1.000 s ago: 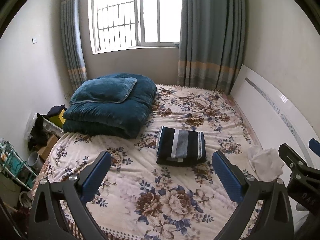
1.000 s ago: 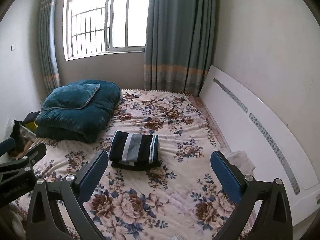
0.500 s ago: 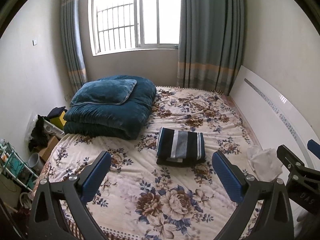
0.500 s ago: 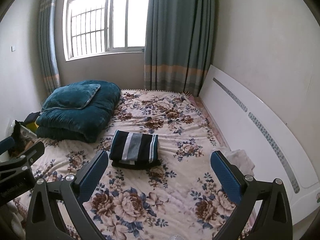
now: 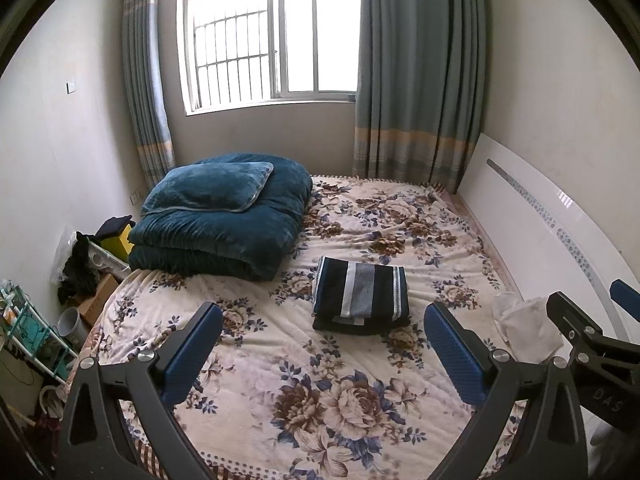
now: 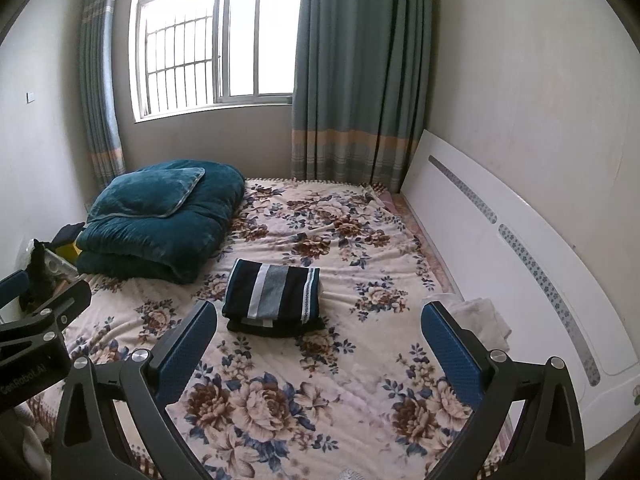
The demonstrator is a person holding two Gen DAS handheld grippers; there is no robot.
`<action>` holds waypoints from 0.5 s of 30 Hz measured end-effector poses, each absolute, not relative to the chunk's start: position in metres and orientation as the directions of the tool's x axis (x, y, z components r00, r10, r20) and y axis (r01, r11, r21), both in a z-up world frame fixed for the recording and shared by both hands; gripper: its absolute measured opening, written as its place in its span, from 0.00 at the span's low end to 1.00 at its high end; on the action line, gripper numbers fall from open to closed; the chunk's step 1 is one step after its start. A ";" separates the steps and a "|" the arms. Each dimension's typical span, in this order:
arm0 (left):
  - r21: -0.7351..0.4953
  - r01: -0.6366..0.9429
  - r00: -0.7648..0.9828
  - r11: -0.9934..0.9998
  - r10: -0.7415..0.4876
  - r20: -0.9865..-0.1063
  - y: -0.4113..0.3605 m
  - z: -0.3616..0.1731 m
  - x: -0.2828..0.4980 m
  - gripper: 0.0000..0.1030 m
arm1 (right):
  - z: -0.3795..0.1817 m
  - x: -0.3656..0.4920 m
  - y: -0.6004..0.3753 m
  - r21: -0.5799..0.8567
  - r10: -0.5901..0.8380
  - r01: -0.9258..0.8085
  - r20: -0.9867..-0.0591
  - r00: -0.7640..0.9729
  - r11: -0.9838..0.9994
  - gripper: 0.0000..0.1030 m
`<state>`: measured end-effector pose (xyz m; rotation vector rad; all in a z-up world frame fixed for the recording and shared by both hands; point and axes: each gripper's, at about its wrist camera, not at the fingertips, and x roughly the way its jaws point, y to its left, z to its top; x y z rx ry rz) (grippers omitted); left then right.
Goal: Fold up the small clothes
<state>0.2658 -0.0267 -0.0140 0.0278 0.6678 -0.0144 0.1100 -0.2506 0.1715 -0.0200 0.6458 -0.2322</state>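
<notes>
One folded striped garment [image 5: 362,294], navy with grey and white bands, flat on plush floral bedspread [image 5: 304,392]; both grippers [image 5: 324,348] [image 6: 320,346] wide, empty.

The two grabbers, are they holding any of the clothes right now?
No. The left gripper and right gripper are both open and empty above the bed. The folded striped garment lies on the bedspread, untouched.

Bed cover [image 5: 280,360]: soft, matt floral cloth. Folded striped garment [image 5: 362,294]: smooth knit cloth. Teal quilt [image 5: 224,228]: plush, velvety sheen. Headboard [image 6: 500,264]: glossy white panel. Left tool [image 5: 320,356]: matt black frame, textured blue pads.
</notes>
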 end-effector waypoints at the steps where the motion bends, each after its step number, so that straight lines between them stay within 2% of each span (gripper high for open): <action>1: 0.019 0.023 0.785 1.000 -0.007 -0.619 -0.026 -0.015 0.265 1.00 | 0.171 0.110 -0.251 -0.091 -0.222 0.209 -0.594 0.773 0.974 1.00; 15: 0.021 0.020 0.787 1.000 -0.003 -0.617 -0.028 -0.015 0.263 1.00 | 0.173 0.105 -0.243 -0.088 -0.219 0.207 -0.588 0.779 0.974 1.00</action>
